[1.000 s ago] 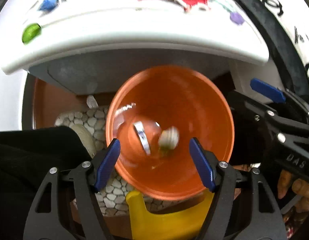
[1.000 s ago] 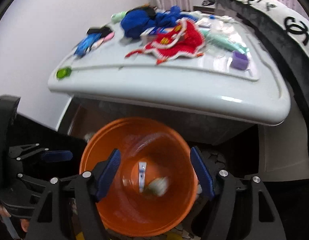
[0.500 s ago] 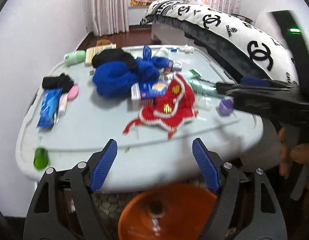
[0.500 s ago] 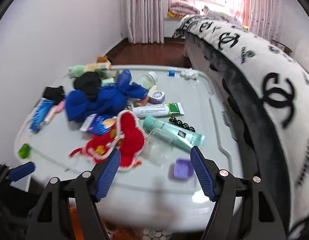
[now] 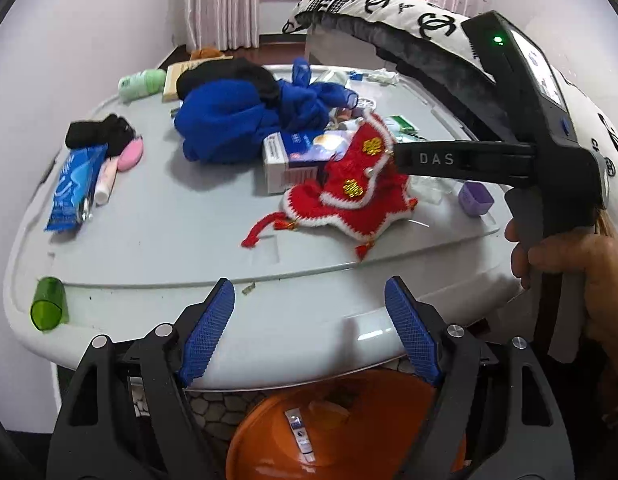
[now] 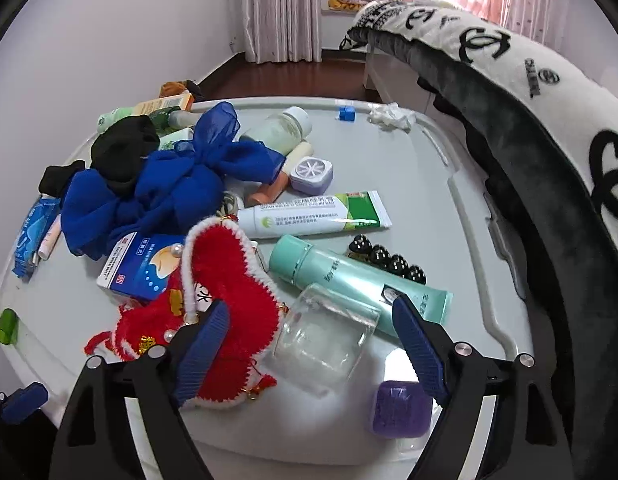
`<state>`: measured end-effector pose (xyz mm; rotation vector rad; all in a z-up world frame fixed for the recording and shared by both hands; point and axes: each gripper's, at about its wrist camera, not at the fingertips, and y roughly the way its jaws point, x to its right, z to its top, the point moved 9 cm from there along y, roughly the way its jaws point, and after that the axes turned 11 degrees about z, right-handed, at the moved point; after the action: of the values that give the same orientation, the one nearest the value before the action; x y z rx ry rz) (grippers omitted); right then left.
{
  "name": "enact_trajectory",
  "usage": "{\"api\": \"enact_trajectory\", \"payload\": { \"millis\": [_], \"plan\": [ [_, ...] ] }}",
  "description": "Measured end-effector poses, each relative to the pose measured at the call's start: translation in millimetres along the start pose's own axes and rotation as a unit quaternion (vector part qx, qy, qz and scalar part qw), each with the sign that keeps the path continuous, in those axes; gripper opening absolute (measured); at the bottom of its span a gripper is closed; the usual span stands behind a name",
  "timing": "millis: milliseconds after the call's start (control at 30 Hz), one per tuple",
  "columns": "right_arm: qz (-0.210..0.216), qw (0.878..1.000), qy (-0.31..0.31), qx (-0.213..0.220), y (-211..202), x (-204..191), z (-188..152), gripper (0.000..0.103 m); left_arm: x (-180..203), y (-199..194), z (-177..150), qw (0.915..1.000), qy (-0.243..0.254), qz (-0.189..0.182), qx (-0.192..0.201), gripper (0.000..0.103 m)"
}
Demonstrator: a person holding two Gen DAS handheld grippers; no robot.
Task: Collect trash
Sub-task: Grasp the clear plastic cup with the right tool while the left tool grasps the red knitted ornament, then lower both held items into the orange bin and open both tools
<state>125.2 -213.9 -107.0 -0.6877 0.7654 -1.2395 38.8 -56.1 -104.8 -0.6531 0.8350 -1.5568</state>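
An orange bin (image 5: 345, 432) stands on the floor under the near edge of the white table (image 5: 197, 216), with a small tube (image 5: 299, 432) inside. My left gripper (image 5: 309, 328) is open and empty above the table's near edge. My right gripper (image 6: 309, 348) is open and empty over a clear plastic cup (image 6: 325, 336) lying on its side; its body also shows in the left wrist view (image 5: 489, 160). On the table lie a crumpled white tissue (image 6: 391, 116), a blue wrapper (image 5: 75, 186), a green cap (image 5: 48, 304) and a purple cap (image 6: 401, 408).
The table also holds blue cloth (image 6: 157, 196), black socks (image 6: 121, 148), a red knitted hat (image 6: 225, 312), a medicine box (image 6: 143, 268), a white-green tube (image 6: 313, 216), a teal tube (image 6: 357, 284), bottles and a black hair clip (image 6: 385, 260). A bed (image 6: 529, 120) runs along the right.
Both grippers have risen from over the orange bin to above the tabletop. The right gripper has moved forward over the clear cup. The bin has dropped to the bottom of the left wrist view.
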Motion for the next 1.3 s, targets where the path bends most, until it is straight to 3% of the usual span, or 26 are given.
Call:
{"api": "enact_trajectory", "payload": {
  "millis": [67,100,233,400,567,700,900,933,967,1033,1133,1300],
  "plan": [
    [-0.010,1.000,-0.022,0.005,-0.4,-5.7,2.7,0.050,-1.4,1.6,-0.7,1.0000,-0.005,-0.001,-0.004,0.076],
    [-0.011,1.000,-0.028,0.004,-0.3,-7.4,3.1,0.043,-2.3,2.6,-1.0,1.0000,-0.006,-0.001,-0.006,0.076],
    [0.002,1.000,-0.011,0.006,-4.1,-5.0,2.1,0.040,-4.4,4.7,-0.3,0.9999,-0.011,0.000,-0.006,0.076],
    [0.019,0.999,-0.023,0.039,-33.1,-13.5,7.6,0.040,1.1,3.6,11.3,0.9998,-0.017,-0.007,0.006,0.076],
    [0.024,0.997,-0.016,0.071,-65.7,-3.9,16.1,0.040,31.6,1.0,46.7,0.9985,0.011,-0.013,0.051,0.076],
    [0.001,0.995,-0.018,0.097,-90.2,14.4,23.5,0.040,62.7,26.3,66.5,0.9977,0.038,-0.008,0.055,0.076],
    [0.008,0.994,-0.007,0.111,-102.9,28.5,25.4,0.040,89.9,71.4,77.6,0.9979,0.053,0.016,0.034,0.075],
    [0.010,0.994,-0.007,0.111,-103.4,29.0,25.3,0.040,89.8,77.7,76.0,0.9981,0.052,0.021,0.026,0.071],
    [0.013,0.994,-0.007,0.109,-102.8,28.6,25.4,0.040,89.6,82.5,73.0,0.9984,0.051,0.018,0.017,0.042],
    [0.016,0.994,-0.010,0.110,-103.4,27.1,25.8,0.040,86.7,82.7,70.7,0.9979,0.058,0.015,0.026,0.015],
    [0.021,0.993,-0.013,0.112,-105.2,23.6,26.4,0.040,79.2,76.4,66.6,0.9977,0.063,0.012,0.022,0.013],
    [0.028,0.993,-0.023,0.113,-106.7,14.4,25.4,0.041,48.1,51.6,59.2,0.9993,0.027,0.008,0.025,0.012]
  ]
}}
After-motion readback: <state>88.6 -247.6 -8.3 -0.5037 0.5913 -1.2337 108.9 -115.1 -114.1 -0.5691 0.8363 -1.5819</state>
